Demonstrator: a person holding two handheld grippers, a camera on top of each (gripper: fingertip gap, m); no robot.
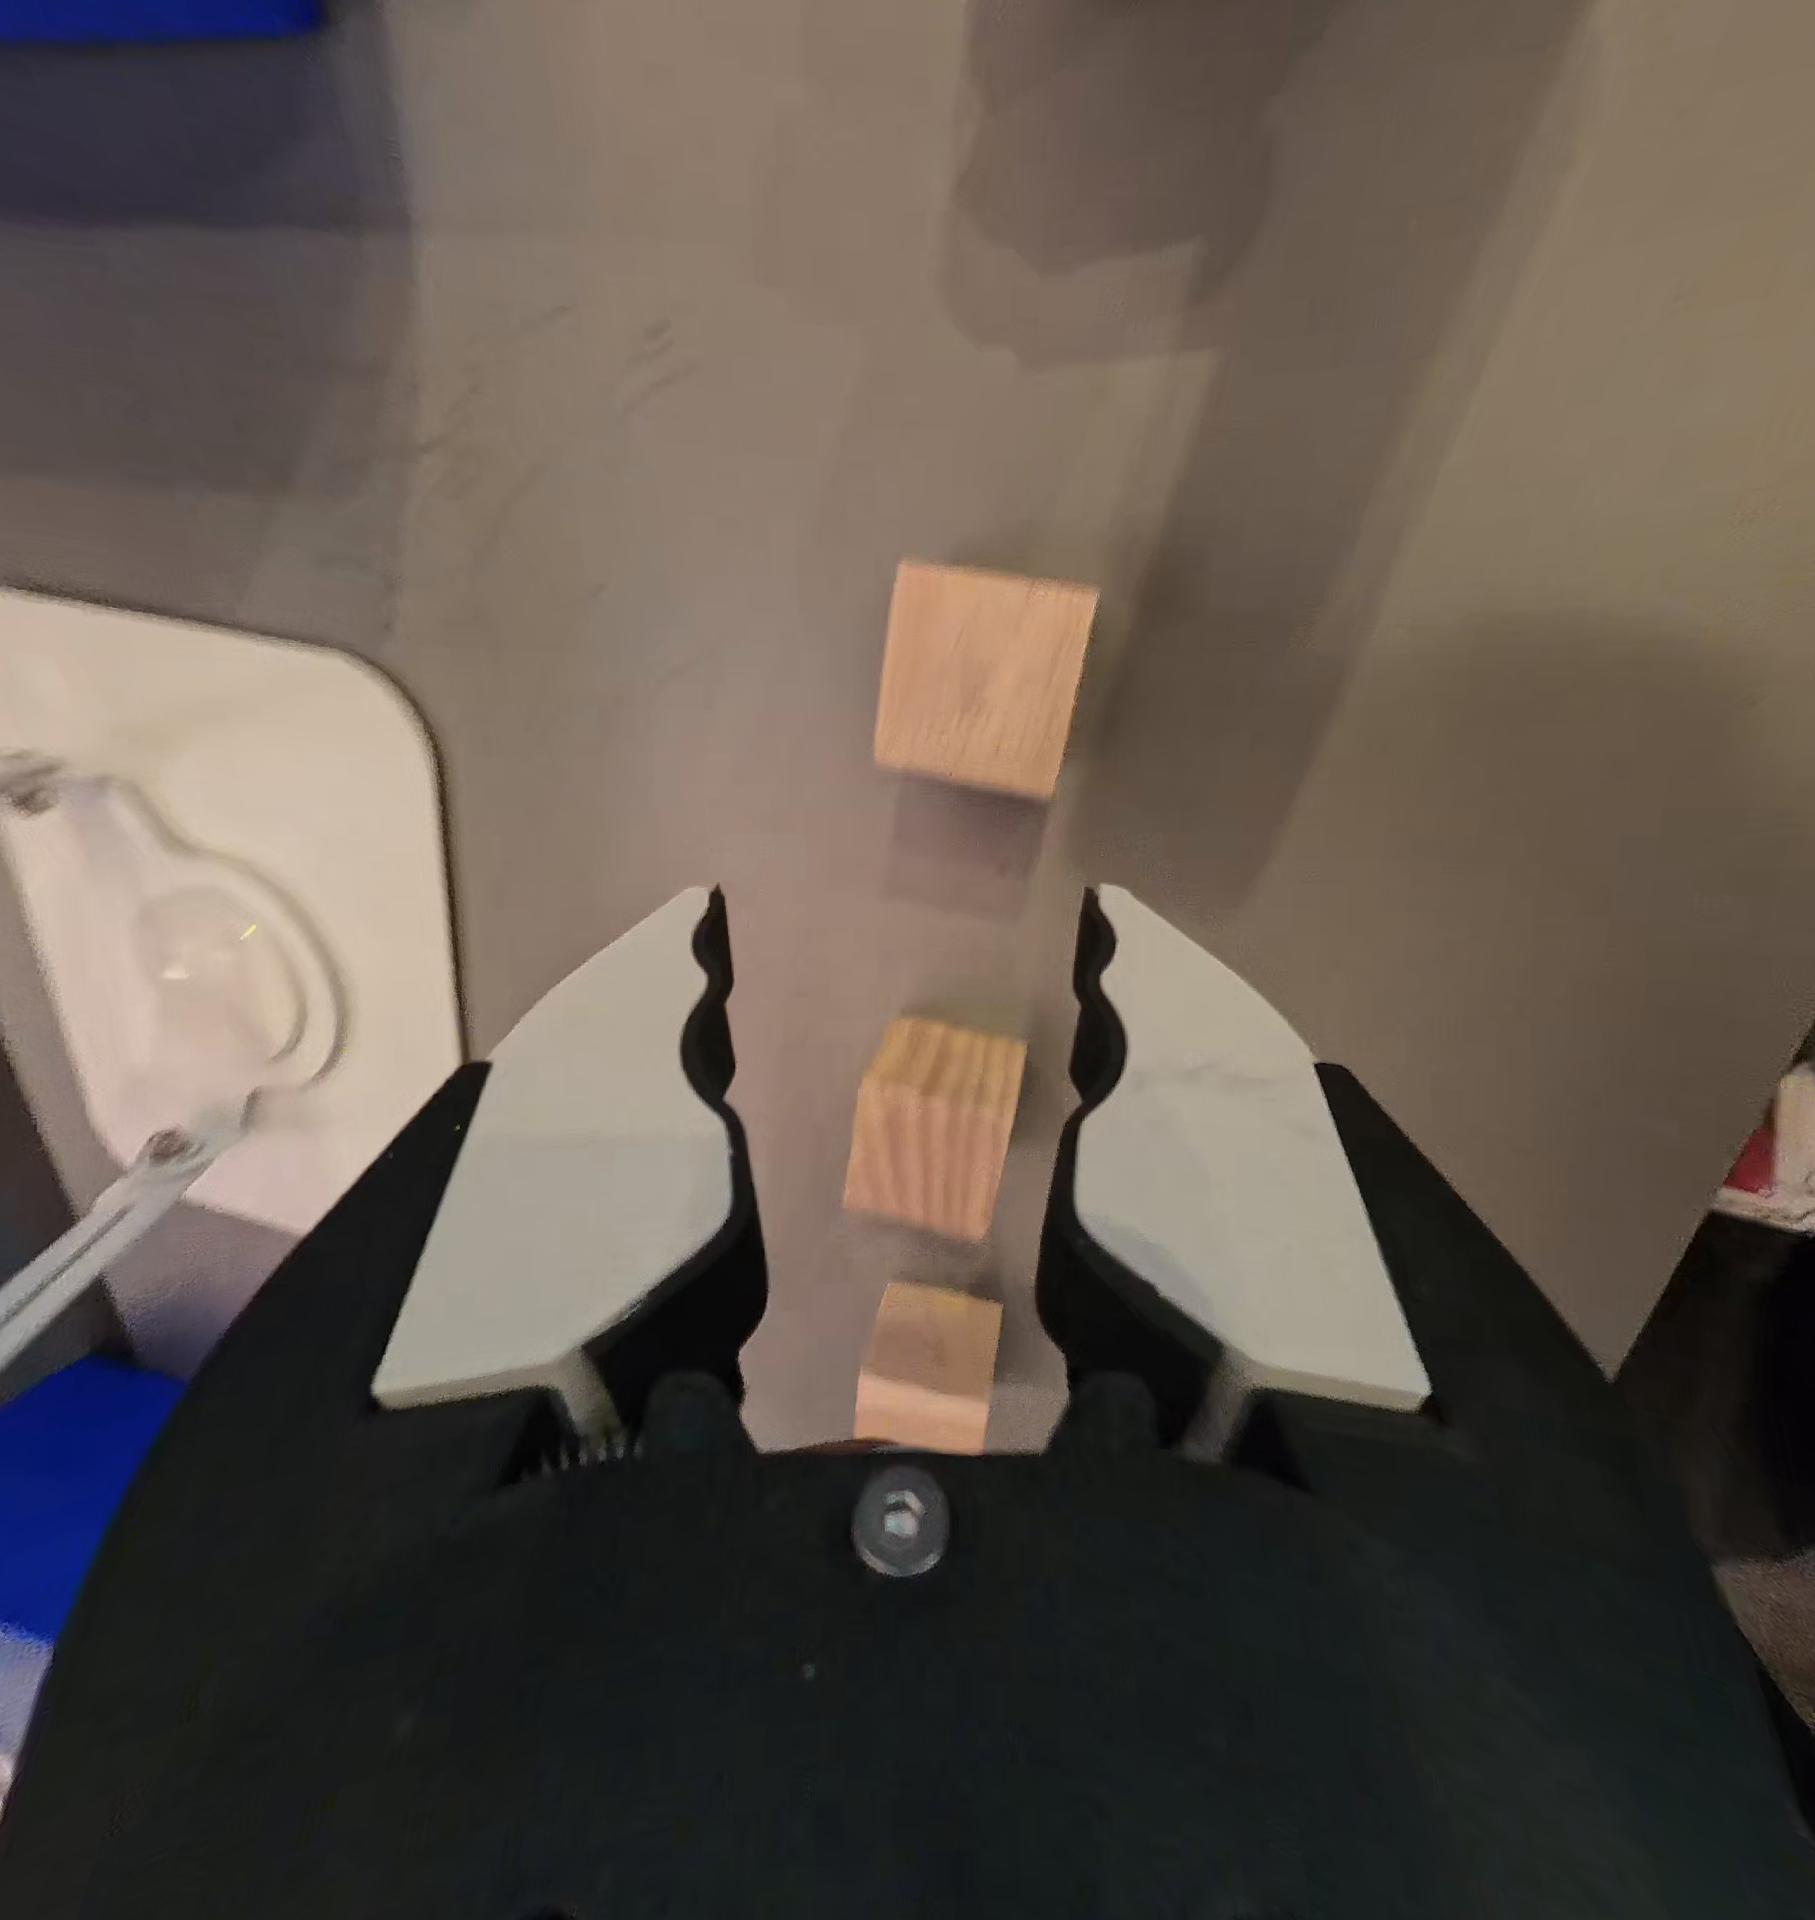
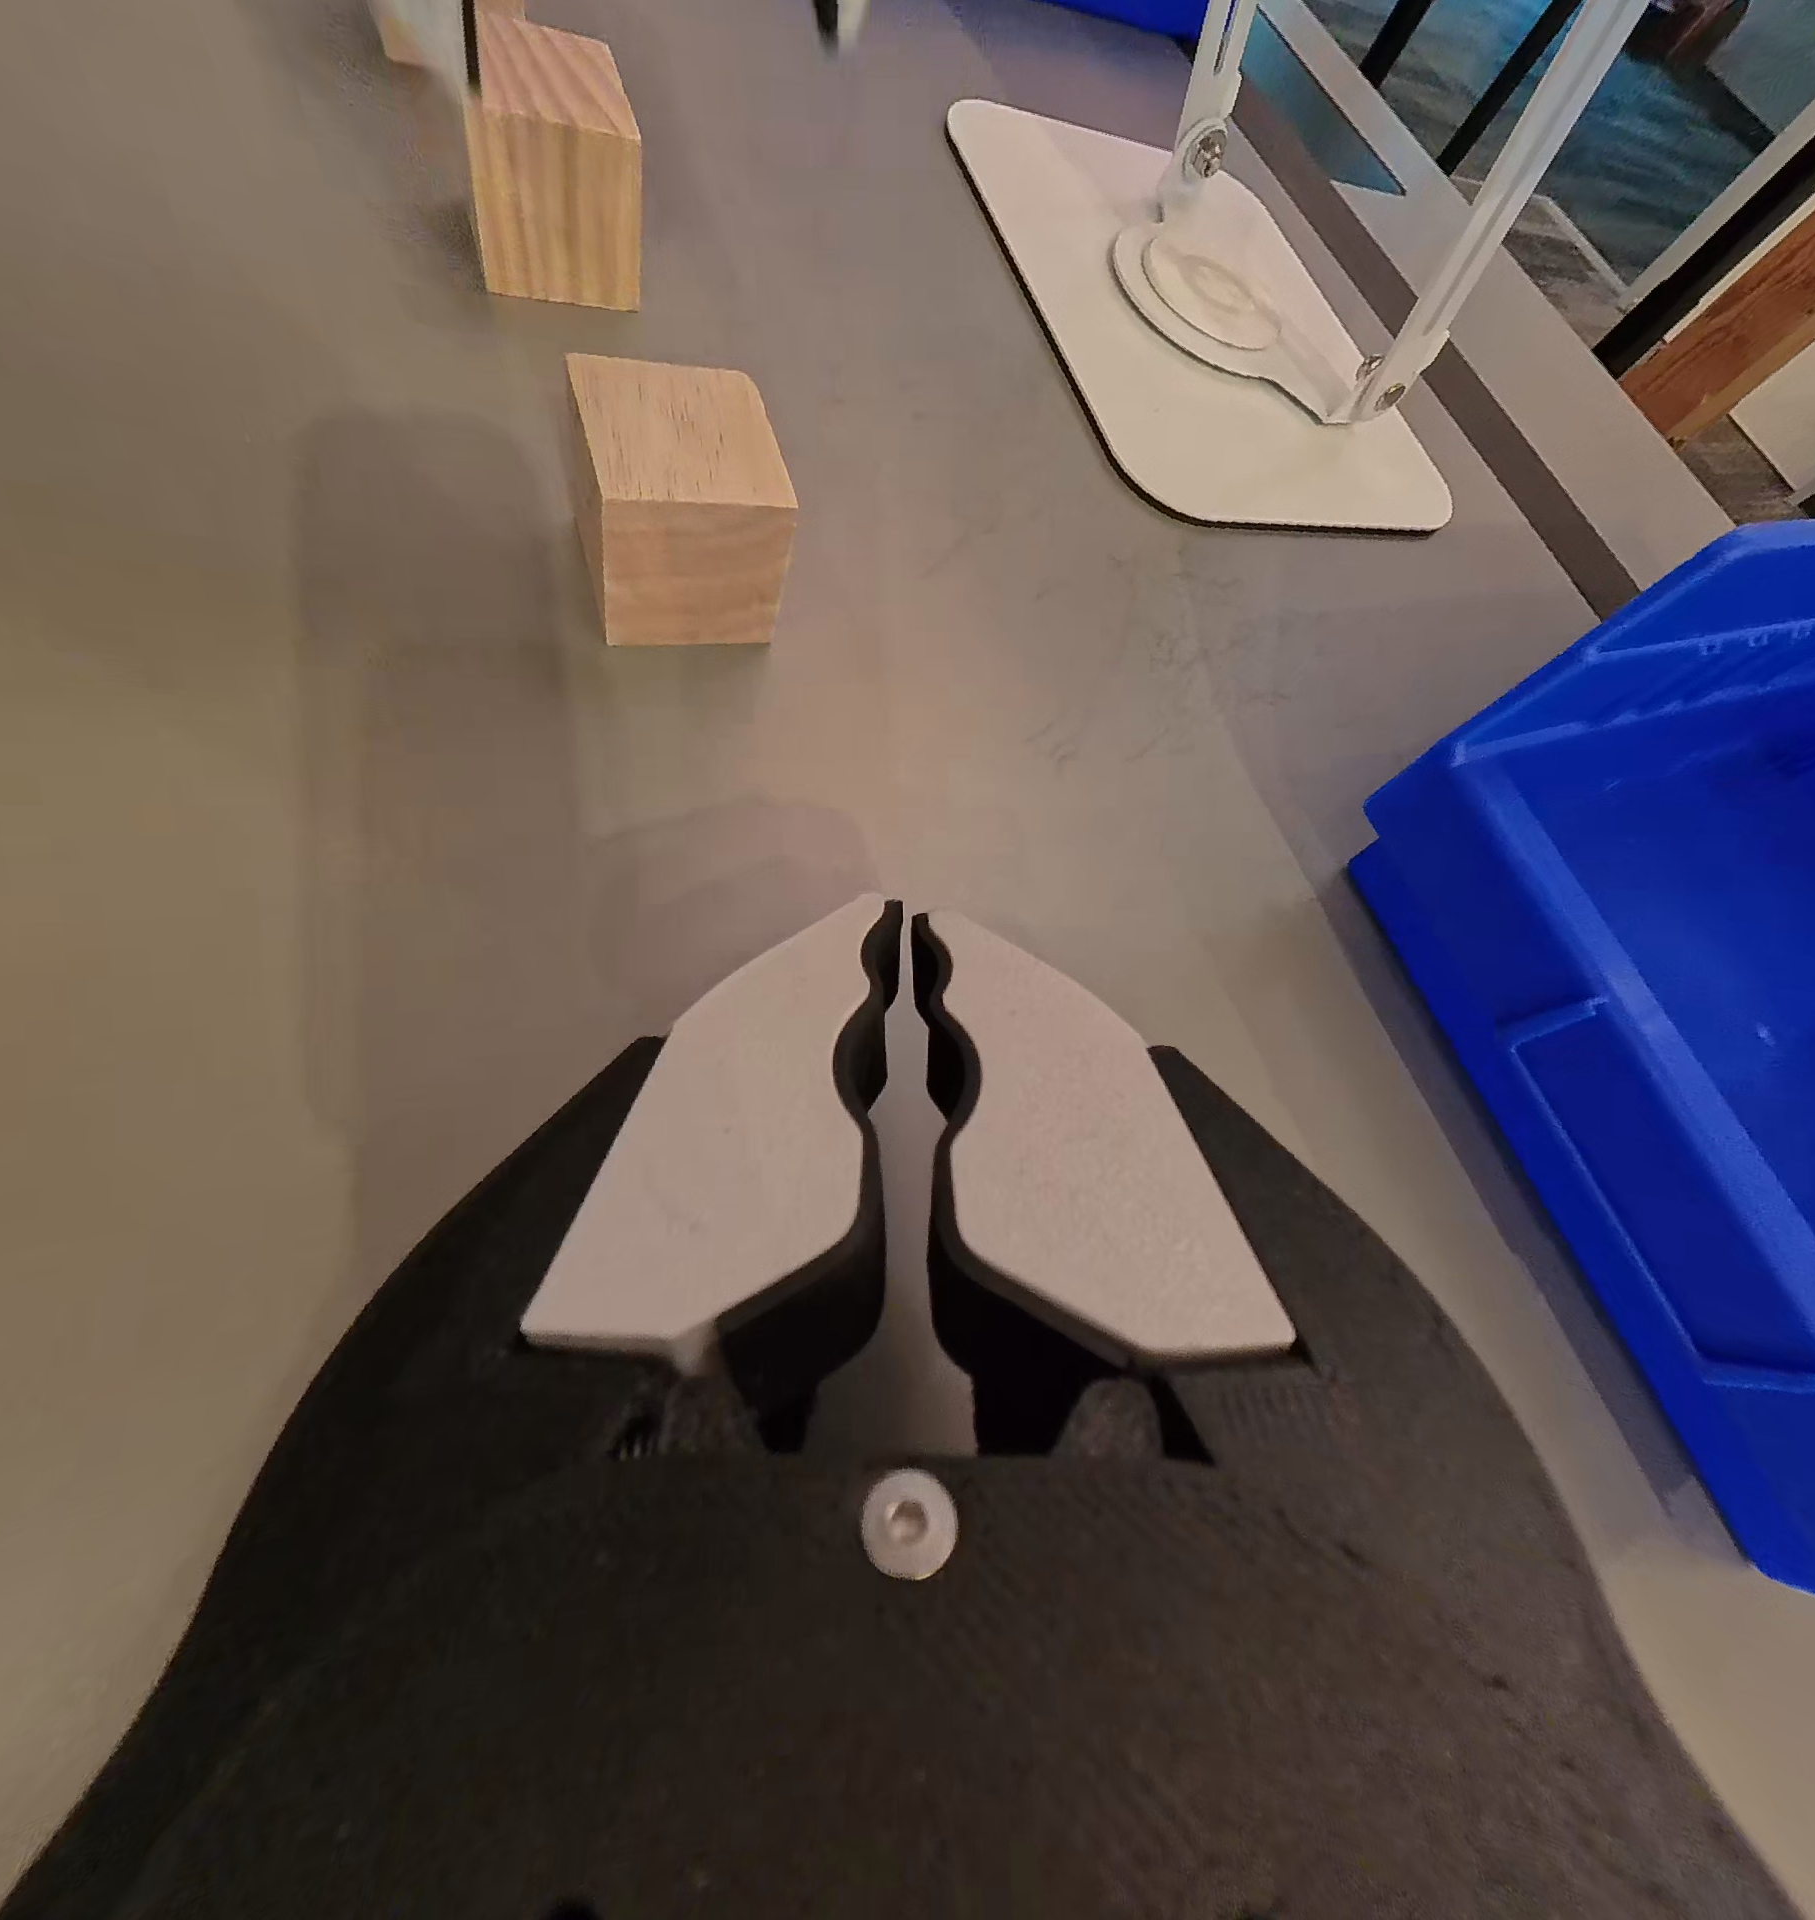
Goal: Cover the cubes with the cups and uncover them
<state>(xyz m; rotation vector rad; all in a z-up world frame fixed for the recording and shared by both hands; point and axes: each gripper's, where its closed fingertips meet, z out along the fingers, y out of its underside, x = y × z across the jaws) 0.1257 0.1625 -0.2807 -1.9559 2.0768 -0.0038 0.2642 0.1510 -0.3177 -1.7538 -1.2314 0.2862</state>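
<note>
The left gripper (image 1: 901,902) hangs above the table (image 1: 622,468) with its jaws spread wide and nothing between the pads; it touches nothing. Seen through the gap, three wooden cubes stand in a line running away from it: the near cube (image 1: 927,1366) low between the fingers, the middle cube (image 1: 934,1127) just beyond, and the far cube (image 1: 984,677) past the fingertips, each apart from the next. This view is motion-blurred.

The right gripper (image 2: 901,912) has its jaws drawn almost together, only a thin slit left, and it grips nothing. It sits low over the grey table, well apart from the cubes.

The right wrist view shows the same row from the other end: one cube (image 2: 683,499) ahead and to the left, a second (image 2: 558,166) behind it, and a sliver of a third (image 2: 399,31) at the top edge, partly hidden. Only this view shows the blue bin (image 2: 1651,1039) clearly, open-topped, at the right of the table; the left view catches just blue patches at its edges. Both show the white stand (image 2: 1194,416), a flat plate with slanting metal bars, beside the cubes.

The table is matte grey with faint scuffs. Beyond its far edge the right view shows a wood beam and dark frames. No cup shows in either view; all the cubes stand uncovered.
</note>
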